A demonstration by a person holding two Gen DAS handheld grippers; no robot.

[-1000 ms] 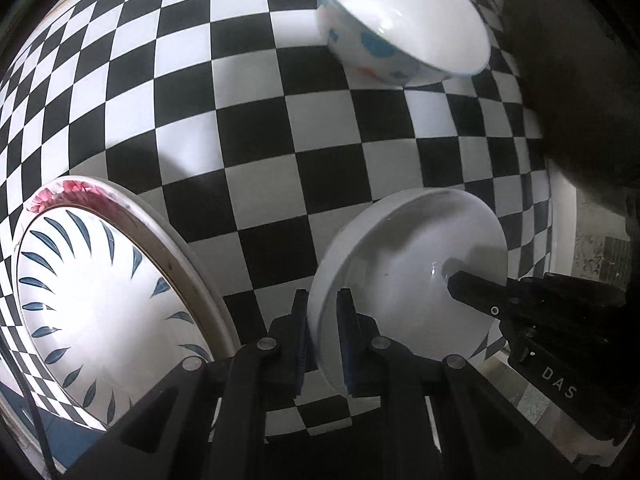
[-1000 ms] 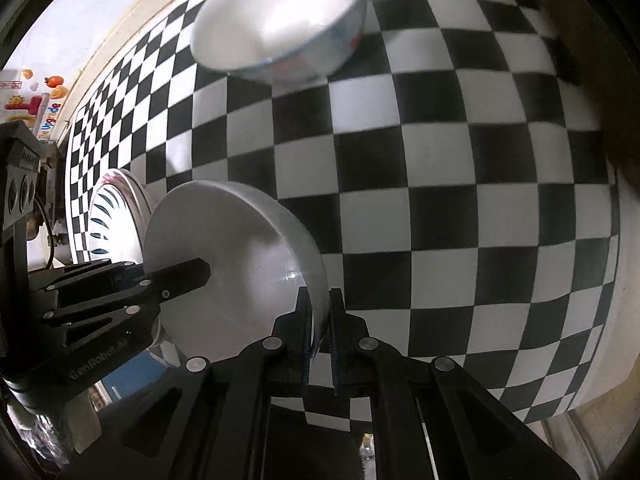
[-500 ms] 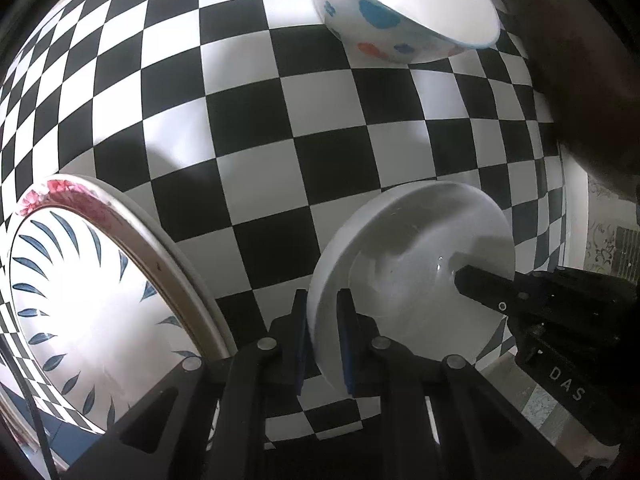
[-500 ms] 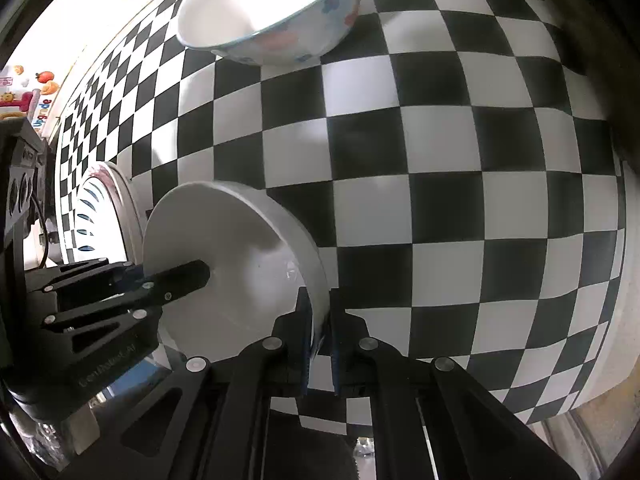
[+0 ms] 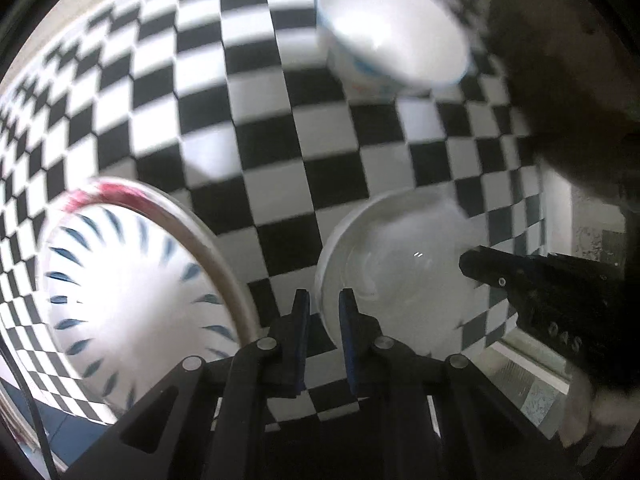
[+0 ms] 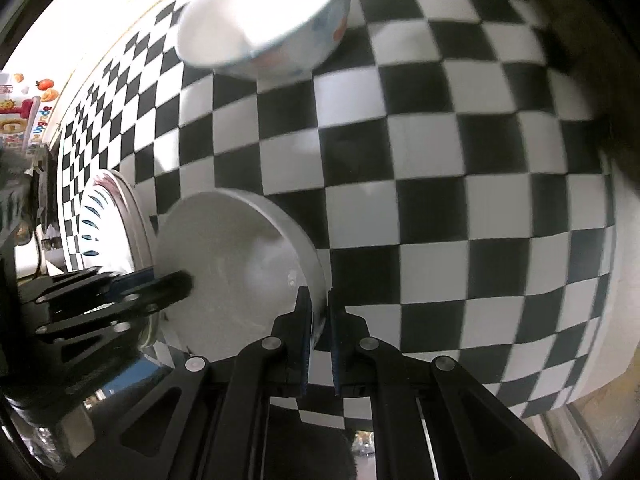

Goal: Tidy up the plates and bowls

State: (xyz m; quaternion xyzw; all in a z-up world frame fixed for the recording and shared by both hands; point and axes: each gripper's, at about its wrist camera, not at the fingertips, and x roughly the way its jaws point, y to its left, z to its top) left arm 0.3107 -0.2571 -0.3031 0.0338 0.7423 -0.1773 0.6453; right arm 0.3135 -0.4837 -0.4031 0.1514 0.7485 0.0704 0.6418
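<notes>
A plain white bowl (image 5: 400, 268) is held between both grippers above the checkered tabletop. My left gripper (image 5: 323, 312) is shut on its left rim. My right gripper (image 6: 319, 312) is shut on the opposite rim of the same bowl (image 6: 236, 272). A white bowl with blue and orange dots (image 5: 392, 40) stands farther back; it also shows in the right wrist view (image 6: 272, 20). A stack of plates, the top one with blue leaf marks (image 5: 132, 292), lies to the left, seen edge-on in the right wrist view (image 6: 108, 224).
The black-and-white checkered cloth (image 6: 460, 208) covers the table. A dark shape (image 5: 568, 80) fills the right side of the left wrist view. The table's edge and floor (image 5: 532, 376) show at lower right. Colourful packaging (image 6: 24, 108) sits at far left.
Both grippers have carried the white bowl a little; the dotted bowl and the plate stack have shifted in view. The grips have not changed.
</notes>
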